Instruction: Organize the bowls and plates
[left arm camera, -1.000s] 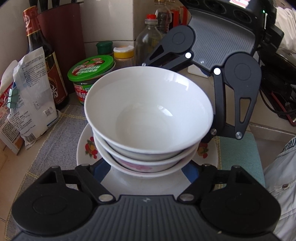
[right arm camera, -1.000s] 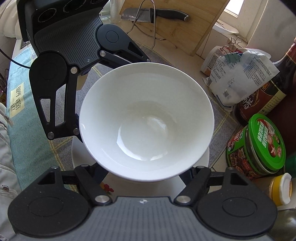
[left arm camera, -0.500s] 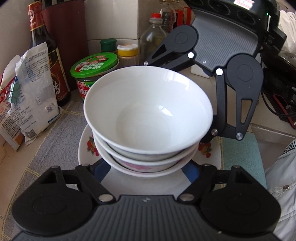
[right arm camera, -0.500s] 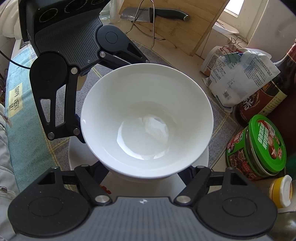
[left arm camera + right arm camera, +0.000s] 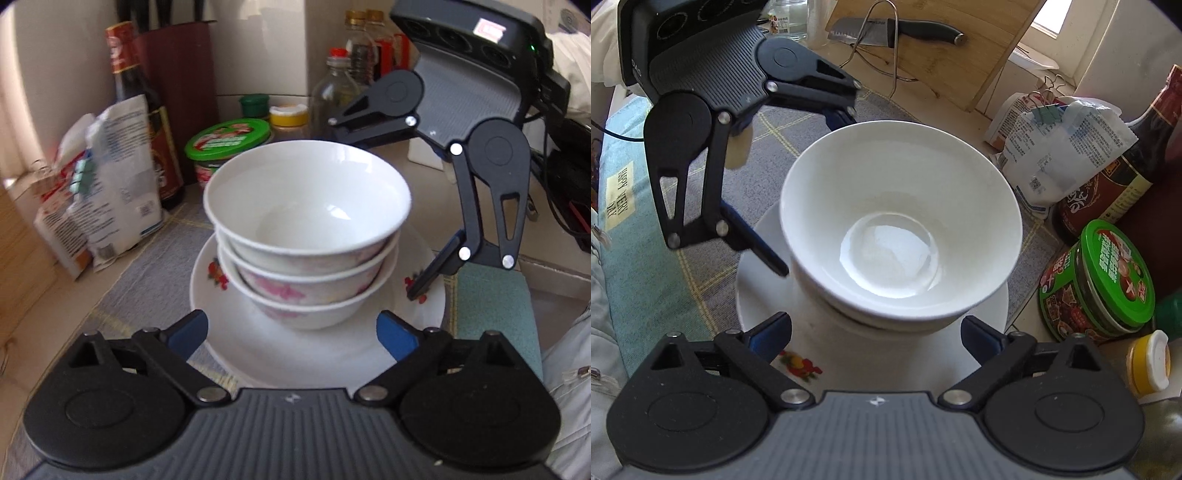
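Three bowls (image 5: 308, 236) sit nested on the flowered plate (image 5: 280, 354), between the left tongs (image 5: 291, 334) and the right tongs (image 5: 875, 332), which face each other across the stack. A second ago both tongs gripped it; now both are opening, pads clear and holding nothing. Released on the bench (image 5: 147, 280), this stack looks finished.

Stack of three white ceramic bowls (image 5: 308, 236) on flowered white plate (image 5: 280, 350) fills the middle; green-lidded jar (image 5: 231, 146), dark sauce bottle (image 5: 146, 122) and clipped white bags (image 5: 114, 184) crowd one side; wooden cutting board (image 5: 934, 51) leans behind; bare grey checked mat (image 5: 147, 280) beside the plate gives passage.
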Action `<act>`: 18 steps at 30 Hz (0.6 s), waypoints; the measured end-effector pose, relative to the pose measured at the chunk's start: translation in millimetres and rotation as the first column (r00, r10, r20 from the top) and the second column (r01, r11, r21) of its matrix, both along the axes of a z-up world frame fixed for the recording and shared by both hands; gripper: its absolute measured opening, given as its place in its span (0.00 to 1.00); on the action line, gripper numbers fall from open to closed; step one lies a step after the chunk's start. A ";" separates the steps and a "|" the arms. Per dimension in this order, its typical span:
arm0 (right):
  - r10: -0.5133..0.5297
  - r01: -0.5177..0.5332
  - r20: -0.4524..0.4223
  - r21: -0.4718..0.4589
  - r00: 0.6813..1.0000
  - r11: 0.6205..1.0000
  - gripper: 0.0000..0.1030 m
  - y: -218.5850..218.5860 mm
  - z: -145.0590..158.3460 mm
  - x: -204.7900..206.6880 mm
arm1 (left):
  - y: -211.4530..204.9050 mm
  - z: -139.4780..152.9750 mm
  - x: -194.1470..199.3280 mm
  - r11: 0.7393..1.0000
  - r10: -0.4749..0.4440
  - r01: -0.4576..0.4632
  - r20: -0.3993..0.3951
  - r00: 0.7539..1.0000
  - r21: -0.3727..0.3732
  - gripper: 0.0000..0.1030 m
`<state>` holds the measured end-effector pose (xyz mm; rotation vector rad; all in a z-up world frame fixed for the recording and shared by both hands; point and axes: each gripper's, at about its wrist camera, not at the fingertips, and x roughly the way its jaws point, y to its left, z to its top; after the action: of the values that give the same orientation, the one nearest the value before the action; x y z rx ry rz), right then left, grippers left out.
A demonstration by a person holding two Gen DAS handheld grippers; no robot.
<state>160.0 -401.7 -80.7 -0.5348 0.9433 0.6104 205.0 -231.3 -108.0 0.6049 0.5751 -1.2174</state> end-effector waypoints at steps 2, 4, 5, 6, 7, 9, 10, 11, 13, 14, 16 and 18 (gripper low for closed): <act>0.001 -0.001 0.014 -0.001 1.000 1.000 0.97 -0.9 3.4 -4.2 | 13.4 6.3 -8.1 0.999 0.043 -0.042 0.012 0.999 -0.033 0.95; -0.005 0.005 0.026 0.002 1.000 1.000 0.97 -2.8 7.9 -8.2 | 25.2 13.5 -17.1 0.992 0.105 -0.103 0.033 0.994 -0.067 0.97; -0.009 0.009 0.028 0.005 1.000 1.000 0.97 -3.7 10.0 -9.9 | 31.6 18.3 -22.1 0.986 0.138 -0.134 0.044 0.989 -0.095 0.98; -0.014 0.013 0.028 0.005 1.000 1.000 0.97 -4.0 11.7 -11.8 | 37.6 22.6 -26.9 0.979 0.170 -0.162 0.054 0.984 -0.125 0.99; -0.022 0.022 0.033 0.002 0.999 1.000 0.97 -3.3 13.3 -14.2 | 43.4 26.5 -31.3 0.968 0.206 -0.195 0.061 0.977 -0.157 0.99; -0.040 0.040 0.046 -0.013 0.998 0.999 0.97 1.3 15.5 -19.9 | 53.6 32.4 -39.0 0.941 0.282 -0.262 0.067 0.957 -0.213 0.99; -0.060 0.062 0.060 -0.023 0.996 0.998 0.98 5.0 16.9 -23.0 | 58.1 34.0 -42.0 0.929 0.311 -0.287 0.071 0.948 -0.234 0.99; -0.088 0.091 0.072 -0.036 0.994 0.995 0.98 9.5 18.0 -25.8 | 63.5 35.3 -45.3 0.917 0.335 -0.307 0.077 0.939 -0.254 0.99; -0.148 0.153 0.076 -0.066 0.986 0.986 0.98 19.3 19.8 -30.5 | 73.1 36.5 -50.6 0.897 0.369 -0.334 0.074 0.926 -0.291 0.99; -0.187 0.194 0.083 -0.081 0.979 0.978 0.99 24.8 20.9 -33.5 | 78.2 36.7 -52.5 0.889 0.379 -0.344 0.066 0.923 -0.303 0.99; -0.291 0.297 0.082 -0.080 0.953 0.951 1.00 35.9 22.4 -37.5 | 86.6 38.4 -54.9 0.871 0.414 -0.380 0.051 0.909 -0.311 0.99; -0.424 0.426 0.045 -0.044 0.905 0.904 1.00 47.4 24.4 -43.5 | 93.1 40.6 -56.5 0.857 0.461 -0.432 0.044 0.886 -0.281 0.99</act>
<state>116.6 -354.4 -56.3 -0.3671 1.0075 0.1807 148.5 -138.2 -67.5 0.2839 0.4193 -0.7928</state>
